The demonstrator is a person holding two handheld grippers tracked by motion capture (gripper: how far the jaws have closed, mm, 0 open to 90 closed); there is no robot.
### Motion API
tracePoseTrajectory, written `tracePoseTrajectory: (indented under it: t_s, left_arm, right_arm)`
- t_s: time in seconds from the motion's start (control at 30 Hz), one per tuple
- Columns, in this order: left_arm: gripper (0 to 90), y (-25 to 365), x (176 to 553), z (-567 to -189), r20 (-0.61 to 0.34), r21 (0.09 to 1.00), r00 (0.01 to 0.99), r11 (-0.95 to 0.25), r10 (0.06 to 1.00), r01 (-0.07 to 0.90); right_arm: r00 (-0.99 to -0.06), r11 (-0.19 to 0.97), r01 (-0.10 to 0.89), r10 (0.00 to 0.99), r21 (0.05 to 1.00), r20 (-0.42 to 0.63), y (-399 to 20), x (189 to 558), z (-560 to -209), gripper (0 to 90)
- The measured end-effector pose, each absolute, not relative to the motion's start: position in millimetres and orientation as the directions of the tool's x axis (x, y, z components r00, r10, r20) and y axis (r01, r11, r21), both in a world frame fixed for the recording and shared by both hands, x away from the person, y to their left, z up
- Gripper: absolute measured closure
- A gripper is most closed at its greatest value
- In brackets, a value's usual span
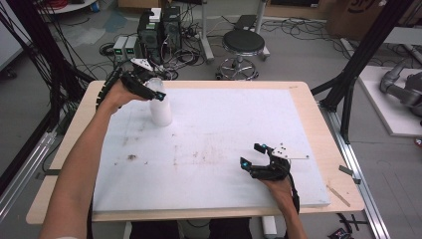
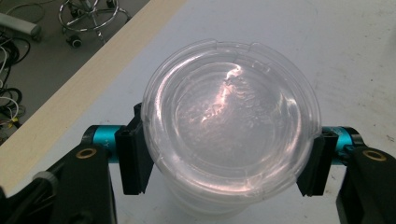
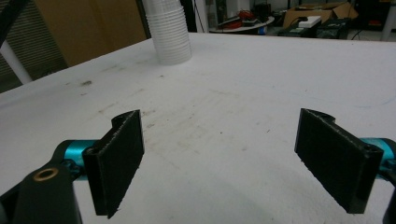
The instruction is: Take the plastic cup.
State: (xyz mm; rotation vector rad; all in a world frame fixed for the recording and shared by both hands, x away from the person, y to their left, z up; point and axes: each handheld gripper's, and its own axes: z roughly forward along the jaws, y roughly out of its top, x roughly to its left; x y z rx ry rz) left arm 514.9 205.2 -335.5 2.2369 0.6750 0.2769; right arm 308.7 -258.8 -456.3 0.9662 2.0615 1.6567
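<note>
A stack of clear plastic cups [image 1: 160, 108] stands upside down at the back left of the white board [image 1: 224, 134]. My left gripper [image 1: 155, 91] reaches the top of the stack from the left. In the left gripper view the round base of the top cup [image 2: 229, 112] sits between the two black pads [image 2: 134, 158], which press on its sides, so my left gripper [image 2: 224, 161] is shut on it. My right gripper [image 1: 252, 155] rests low over the front right of the board, open, with nothing between its pads [image 3: 119, 158]. The cup stack [image 3: 170, 35] stands far off in the right gripper view.
The board lies on a wooden table [image 1: 326, 154]. Faint brown stains [image 1: 132, 157] mark the board's middle. Behind the table stand a black stool [image 1: 243, 45], computer cases [image 1: 160, 30] and loose cables. Black frame posts [image 1: 348, 94] rise at both sides.
</note>
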Motion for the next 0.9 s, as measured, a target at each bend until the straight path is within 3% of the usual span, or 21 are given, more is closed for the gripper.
tracePoseTrajectory:
  t_s: [0.6, 0.9]
  left_arm:
    - [36.3, 206.3, 511.9, -325.6, -0.007, 0.737, 0.835, -0.561, 0.551, 0.377]
    - [36.9, 205.6, 507.7, -293.8, 0.016, 0.755, 0.837, -0.555, 0.548, 0.349]
  right_arm:
    - [-0.717, 0.096, 0.303, 0.679, 0.948, 0.160, -258.8, 309.8, -456.4, 15.8]
    - [-0.717, 0.100, 0.306, 0.679, 0.947, 0.161, -258.8, 310.2, -456.4, 15.8]
